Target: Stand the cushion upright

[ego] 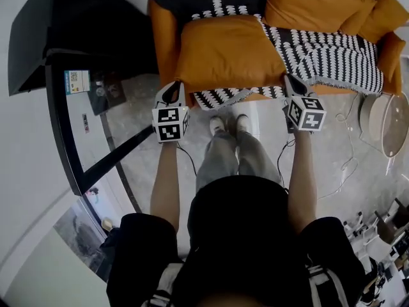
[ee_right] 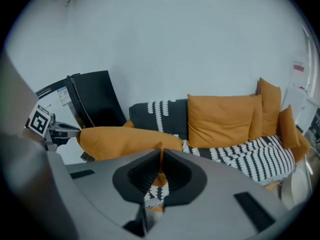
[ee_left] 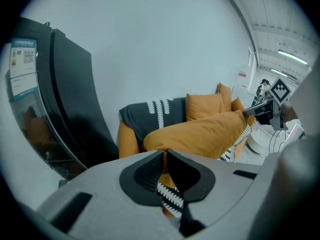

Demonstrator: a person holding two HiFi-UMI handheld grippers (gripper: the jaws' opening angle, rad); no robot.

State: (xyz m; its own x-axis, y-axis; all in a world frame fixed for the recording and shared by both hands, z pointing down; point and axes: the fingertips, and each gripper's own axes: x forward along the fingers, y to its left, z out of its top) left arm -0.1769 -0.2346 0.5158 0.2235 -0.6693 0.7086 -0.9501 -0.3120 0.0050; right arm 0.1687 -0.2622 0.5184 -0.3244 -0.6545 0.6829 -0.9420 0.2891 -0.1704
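The orange cushion [ego: 227, 53] sat in the upper middle of the head view, over the left part of the orange sofa [ego: 165, 40] seat. It lay slanted rather than upright, with its near edge toward the person [ego: 239, 235]. I could not tell whether its underside touched the seat.

The left hand-held gripper [ego: 172, 89] had its jaws pressed nearly together on the cushion's near left corner. In the left gripper view a fold of orange fabric showed pinched between the dark pads. The right hand-held gripper [ego: 292, 82] was clamped the same way on the near right corner. In its own view a thin ridge of orange cloth stood up between its closed jaws. The cushion spanned the gap between the two.

A black-and-white patterned throw [ego: 332, 56] covered the seat to the right of the cushion and hung over the front edge. More orange cushions [ego: 313, 5] leaned against the backrest at the upper right. A black panel [ego: 38, 37] filled the upper left, and a white round object [ego: 383, 123] stood on the floor [ego: 332, 165] at the right edge.
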